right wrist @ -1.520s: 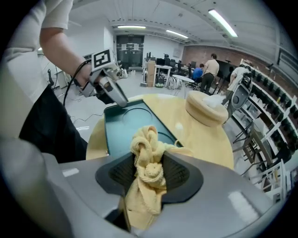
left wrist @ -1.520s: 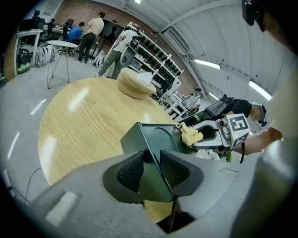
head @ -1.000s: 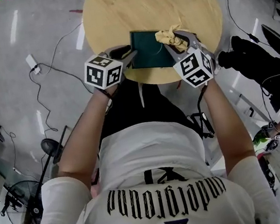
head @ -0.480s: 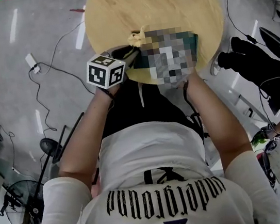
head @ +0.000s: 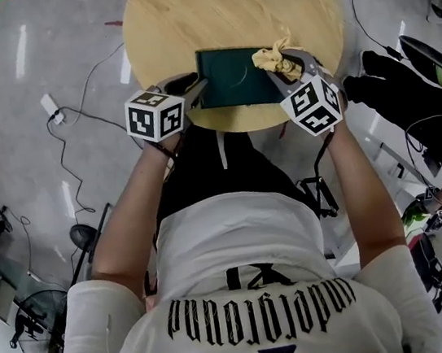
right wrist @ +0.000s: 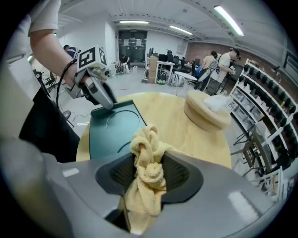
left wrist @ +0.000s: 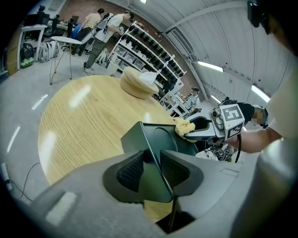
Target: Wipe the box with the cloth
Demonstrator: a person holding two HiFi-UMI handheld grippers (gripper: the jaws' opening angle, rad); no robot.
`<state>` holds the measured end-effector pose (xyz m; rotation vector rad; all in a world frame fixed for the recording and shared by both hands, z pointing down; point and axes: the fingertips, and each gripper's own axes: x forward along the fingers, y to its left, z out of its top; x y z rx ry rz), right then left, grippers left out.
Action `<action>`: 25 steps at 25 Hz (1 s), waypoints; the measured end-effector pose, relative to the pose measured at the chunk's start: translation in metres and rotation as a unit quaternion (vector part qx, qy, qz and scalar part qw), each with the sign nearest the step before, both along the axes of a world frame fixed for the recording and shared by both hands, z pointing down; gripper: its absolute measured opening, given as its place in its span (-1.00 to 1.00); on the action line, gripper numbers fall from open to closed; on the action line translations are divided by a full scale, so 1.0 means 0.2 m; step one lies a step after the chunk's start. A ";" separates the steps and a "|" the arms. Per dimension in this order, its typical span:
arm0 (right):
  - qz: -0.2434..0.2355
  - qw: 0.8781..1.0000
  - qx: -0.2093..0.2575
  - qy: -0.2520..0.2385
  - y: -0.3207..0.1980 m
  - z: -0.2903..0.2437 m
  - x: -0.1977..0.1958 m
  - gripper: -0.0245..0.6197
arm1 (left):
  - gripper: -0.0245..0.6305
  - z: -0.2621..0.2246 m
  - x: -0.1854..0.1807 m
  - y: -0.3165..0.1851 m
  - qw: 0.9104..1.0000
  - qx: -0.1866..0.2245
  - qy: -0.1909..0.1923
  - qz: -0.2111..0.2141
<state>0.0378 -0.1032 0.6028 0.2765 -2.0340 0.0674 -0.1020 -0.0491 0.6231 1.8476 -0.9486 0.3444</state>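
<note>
Seemingly mid-wipe, a person works on a dark green box (head: 231, 79) lying at the near edge of a round wooden table (head: 181, 21). The left gripper (left wrist: 151, 168) is clamped on the thin edge at the box's left corner, bracing it. The right gripper (right wrist: 149, 173) pinches a bunched yellow cloth (right wrist: 147, 158), whose knotted end sits at the box's right-hand end. The wiping looks under way rather than finished. The next move likely calls for dragging the cloth across the top toward the braced side, pressing lightly so the box does not slide off the table's lip. The box is flat and rectangular, its smooth matte top marked by a faint circular line. The cloth is soft, looped terry, twisted into a rope, and the tabletop shows pale, glossy wood grain. A round tan object (right wrist: 206, 111) rests farther back.
</note>
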 end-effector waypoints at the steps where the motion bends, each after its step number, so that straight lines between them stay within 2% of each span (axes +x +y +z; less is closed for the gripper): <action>1: 0.006 1.000 0.001 0.001 -0.01 -0.01 0.05 -0.41 | -0.54 0.01 -0.01 0.00 1.000 -0.001 -0.001 -0.001; 7: 0.050 0.998 0.027 -0.013 -0.07 -0.11 0.28 -0.42 | -0.55 0.03 -0.01 -0.02 1.000 -0.012 0.010 -0.022; 10: 0.090 0.995 0.024 -0.022 -0.12 -0.08 0.40 -0.42 | -0.55 0.03 -0.01 -0.03 1.000 -0.012 0.005 -0.022; 14: 0.128 0.992 0.016 -0.004 -0.12 -0.01 0.58 -0.42 | -0.55 0.04 -0.02 0.00 1.000 -0.012 0.000 -0.020; 17: 0.124 0.992 -0.003 0.014 -0.05 0.10 0.64 -0.42 | -0.56 0.07 -0.03 -0.01 1.000 -0.013 -0.002 -0.024; 21: 0.086 0.996 -0.028 0.026 0.10 0.22 0.62 -0.42 | -0.56 0.10 -0.04 -0.05 0.999 -0.013 -0.005 -0.031; 25: 0.074 0.995 -0.051 0.031 0.30 0.25 0.65 -0.42 | -0.56 0.07 -0.04 -0.05 0.999 -0.012 -0.008 -0.035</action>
